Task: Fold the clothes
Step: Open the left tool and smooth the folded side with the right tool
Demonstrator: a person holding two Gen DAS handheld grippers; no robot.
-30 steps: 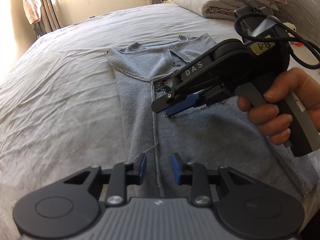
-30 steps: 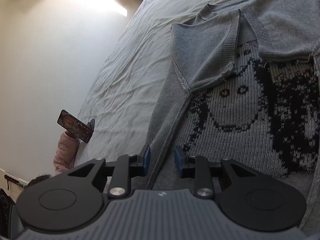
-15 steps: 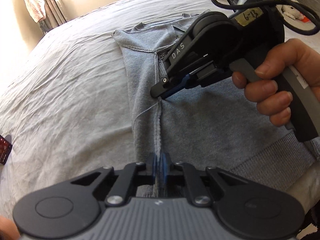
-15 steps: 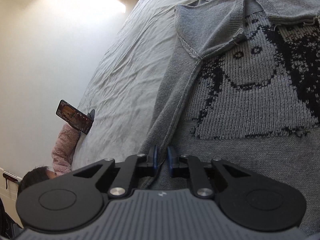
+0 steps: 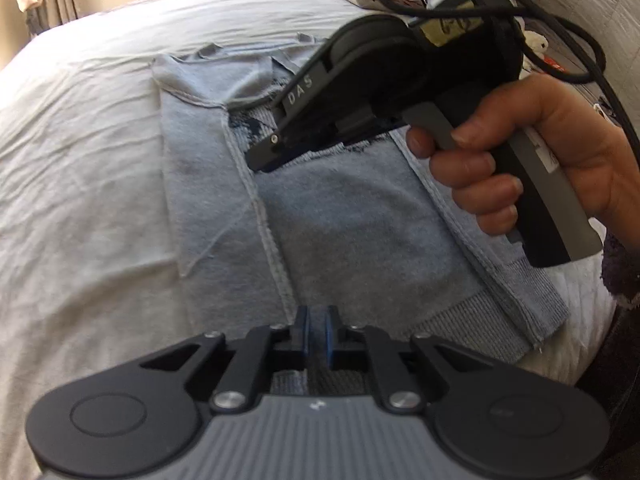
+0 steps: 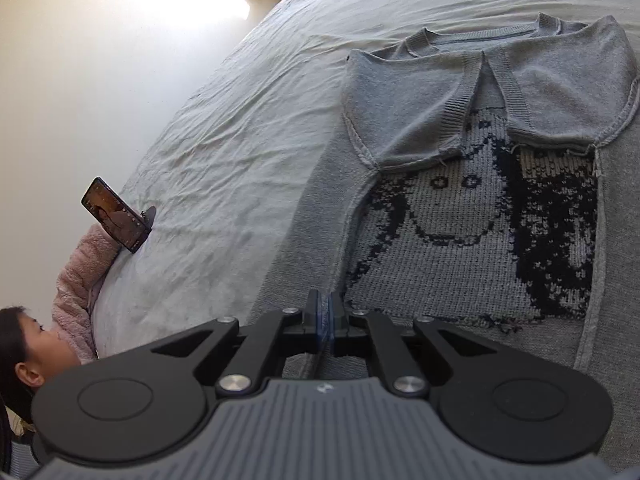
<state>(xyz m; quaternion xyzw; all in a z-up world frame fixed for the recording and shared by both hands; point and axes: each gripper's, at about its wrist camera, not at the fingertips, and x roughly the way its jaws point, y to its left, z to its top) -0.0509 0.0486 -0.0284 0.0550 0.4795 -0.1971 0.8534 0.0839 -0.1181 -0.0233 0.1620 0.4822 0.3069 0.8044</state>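
The sweater (image 5: 360, 224) was soft, limp knit on the bed (image 5: 80, 160). Both grippers, left (image 5: 316, 328) and right (image 6: 325, 320), were clamped on its near hem, a sound hold.

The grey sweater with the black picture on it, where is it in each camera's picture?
Left wrist view: the sweater lies mid-frame on the bed, partly behind the right gripper.
Right wrist view: the sweater fills the right half.
Shared landmark: the folded-in sleeves below the collar.
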